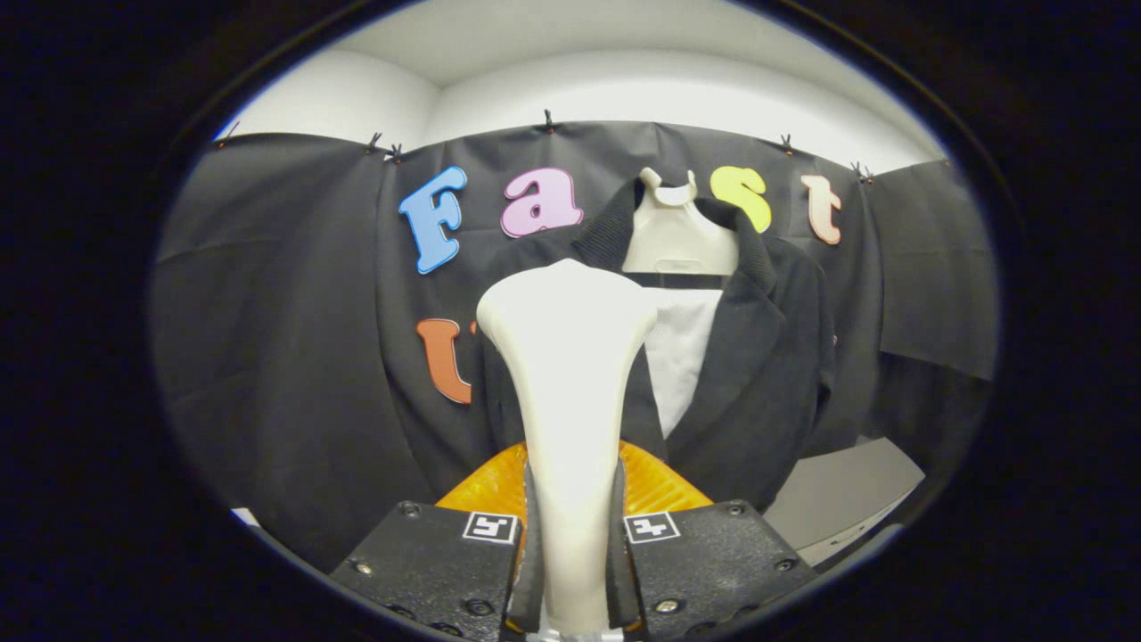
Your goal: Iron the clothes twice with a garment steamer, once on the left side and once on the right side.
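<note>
My gripper (pixel 571 499) is shut on the white garment steamer (pixel 570 357), both fingers pressing the sides of its handle. The steamer stands upright between the fingers, its wide head raised ahead of me. Beyond it hangs a black jacket (pixel 758 357) on a white hanger (pixel 677 232), with a white panel (pixel 682 352) showing in its open front. The steamer head covers the jacket's left side, and I cannot tell whether it touches the cloth.
The booth's black cloth wall (pixel 267 312) runs behind the jacket. A grey tabletop (pixel 847 490) lies low at the right, under the jacket's hem. White walls and ceiling (pixel 624 71) rise above the cloth.
</note>
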